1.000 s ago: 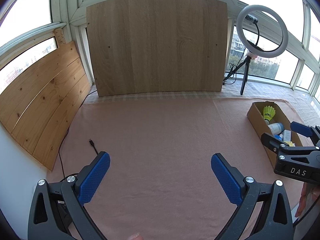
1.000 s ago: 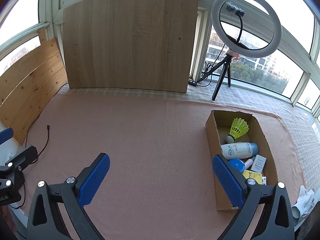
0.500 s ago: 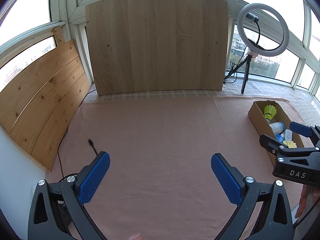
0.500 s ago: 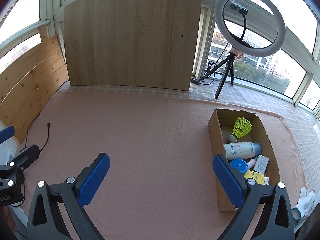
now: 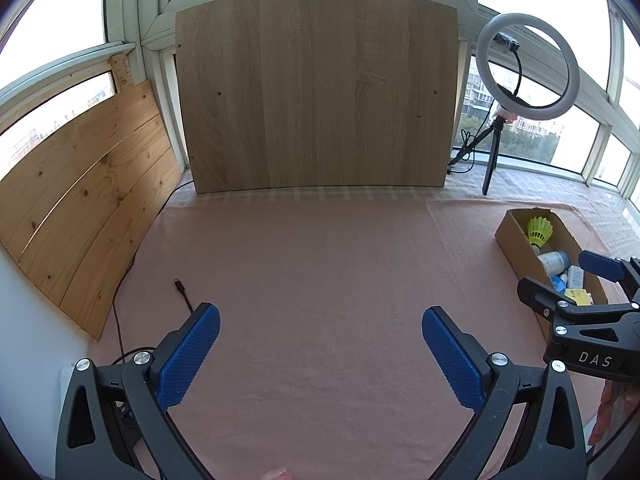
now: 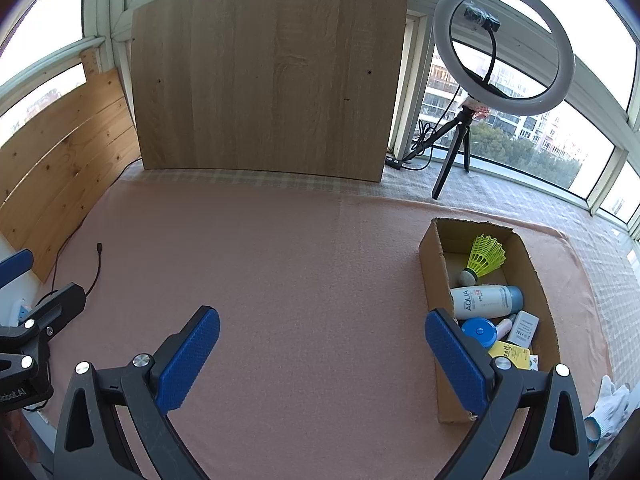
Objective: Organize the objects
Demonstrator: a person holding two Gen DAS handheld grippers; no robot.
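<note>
A cardboard box (image 6: 430,264) stands on the pink cloth at the right. In it lie a yellow shuttlecock (image 6: 485,256), a white and blue bottle (image 6: 484,301), a round blue lid (image 6: 480,331), a small white box (image 6: 524,327) and a yellow packet (image 6: 512,354). My right gripper (image 6: 320,350) is open and empty, its right finger beside the box's near left wall. My left gripper (image 5: 320,350) is open and empty over the bare cloth. The box (image 5: 516,240) also shows at the right of the left wrist view, partly hidden by the right gripper.
A large wooden board (image 6: 268,76) leans at the back and pine planks (image 5: 80,200) line the left side. A ring light on a tripod (image 6: 504,44) stands at the back right. A black cable (image 5: 184,292) lies at the left. A white glove (image 6: 612,400) lies right of the box.
Both grippers have drawn back and up a little, so the box and boards look slightly farther away. Both stay open and empty.
</note>
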